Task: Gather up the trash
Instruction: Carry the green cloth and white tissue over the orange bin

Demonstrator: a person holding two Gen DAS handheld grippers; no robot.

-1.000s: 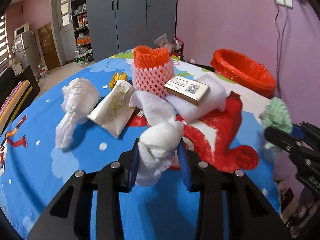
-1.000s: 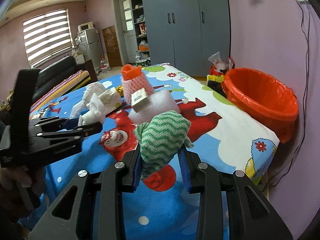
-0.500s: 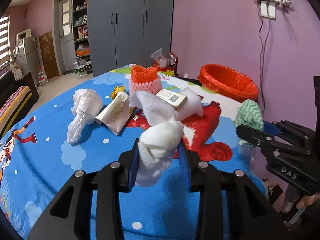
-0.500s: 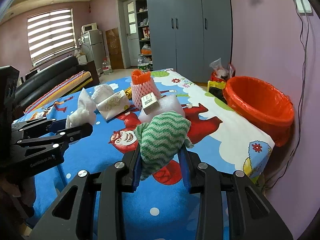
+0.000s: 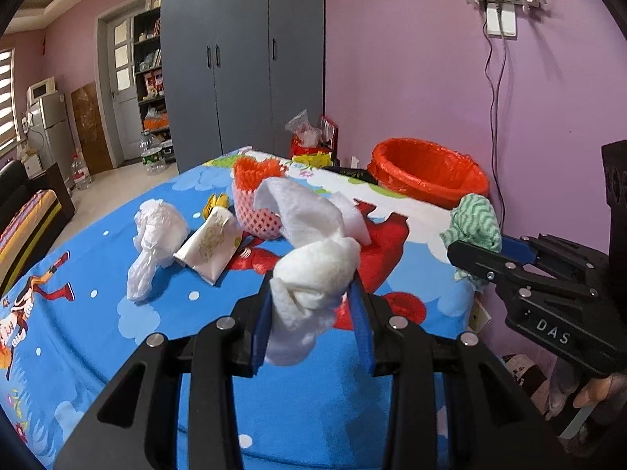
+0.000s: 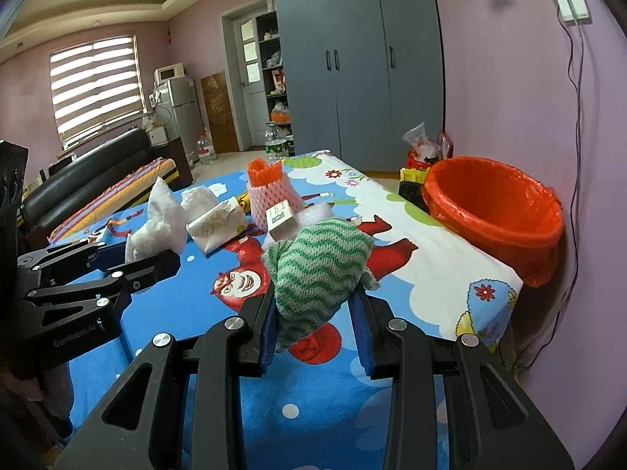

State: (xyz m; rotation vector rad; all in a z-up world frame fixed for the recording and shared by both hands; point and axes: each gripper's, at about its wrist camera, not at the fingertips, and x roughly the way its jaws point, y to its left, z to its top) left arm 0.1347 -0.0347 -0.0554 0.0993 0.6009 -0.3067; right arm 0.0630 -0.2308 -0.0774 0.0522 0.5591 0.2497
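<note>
White tissue wad [image 5: 313, 274] pinched tight in the left gripper [image 5: 311, 305], green-striped cloth [image 6: 319, 270] clamped in the right gripper [image 6: 315, 313], both loads lifted clear of the blue cartoon tablecloth [image 6: 188, 313]. The orange-lined bin [image 6: 493, 211] sits at the table's far right corner, well apart. Best play, I'd say: carry each over the rim before letting go, keep the trailing tissue tail from snagging the pink foam net [image 5: 258, 211].

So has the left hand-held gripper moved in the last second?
Yes. The left hand-held gripper, holding the white tissue wad, has backed away: the orange bin looks smaller and farther.
</note>
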